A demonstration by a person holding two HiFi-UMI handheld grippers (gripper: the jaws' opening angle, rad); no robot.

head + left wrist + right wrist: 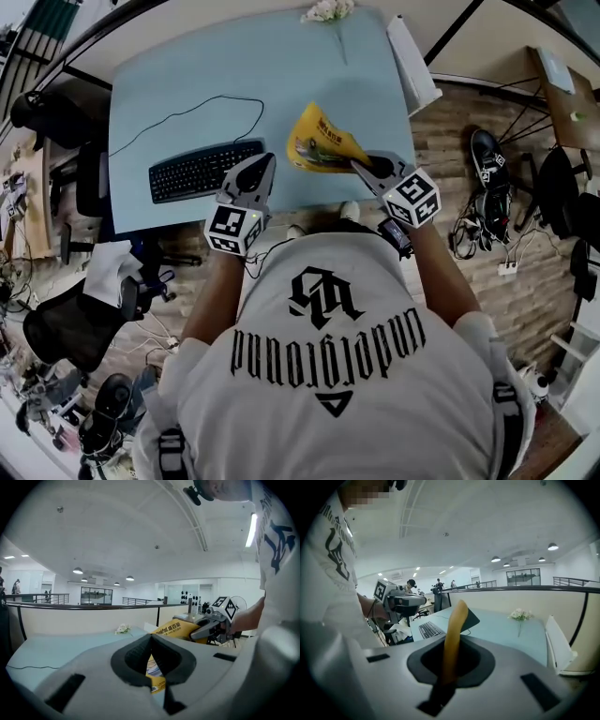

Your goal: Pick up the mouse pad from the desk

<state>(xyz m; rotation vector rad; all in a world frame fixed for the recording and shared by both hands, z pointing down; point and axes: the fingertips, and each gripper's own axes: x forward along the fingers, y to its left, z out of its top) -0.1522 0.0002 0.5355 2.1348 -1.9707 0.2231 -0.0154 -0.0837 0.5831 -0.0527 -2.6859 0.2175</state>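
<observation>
The yellow printed mouse pad (322, 142) hangs bent in the air above the pale blue desk (169, 84). My right gripper (359, 169) is shut on the pad's near right edge. In the right gripper view the pad (454, 625) rises as a curved yellow strip from between the closed jaws (449, 660). My left gripper (270, 159) is shut and hovers just left of the pad, apart from it. In the left gripper view its jaws (151, 637) meet at the tips, and the pad (176, 629) shows beyond them and through the gap below.
A black keyboard (204, 169) with a thin cable lies on the desk to the left. White flowers (328, 9) and a white box (412, 61) sit at the far edge. Chairs, shoes (489, 173) and cables crowd the wooden floor around the desk.
</observation>
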